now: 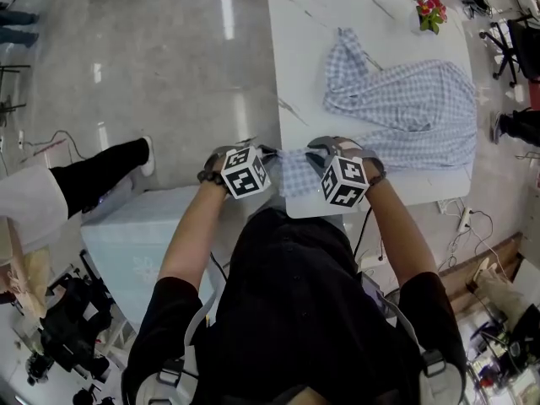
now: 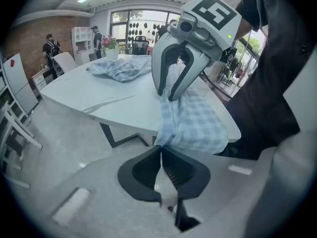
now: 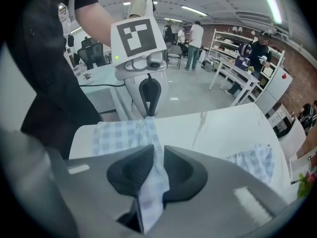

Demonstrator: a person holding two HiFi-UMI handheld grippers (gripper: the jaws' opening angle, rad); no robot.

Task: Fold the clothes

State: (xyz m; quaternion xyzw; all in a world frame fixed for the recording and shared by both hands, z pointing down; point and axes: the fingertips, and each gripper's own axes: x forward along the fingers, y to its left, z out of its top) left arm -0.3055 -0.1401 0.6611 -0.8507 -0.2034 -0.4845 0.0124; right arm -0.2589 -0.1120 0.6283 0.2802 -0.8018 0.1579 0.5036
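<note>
Closest in, the person's black top [image 1: 295, 310] fills the bottom of the head view; just above it the left gripper [image 2: 162, 150] and right gripper [image 3: 157, 152] are each clamped tight on the near edge of the blue checked shirt [image 1: 405, 99], which lies crumpled on the white table [image 1: 312, 24] from mid-frame toward the upper right. It looks thin, light and floppy, so I'd expect sagging between the pinches, and hem corners or seams seem the surest hold. Marker cubes [image 1: 245, 173] cover the pinched edge from above, and the bunching hides which part is collar or sleeve.
</note>
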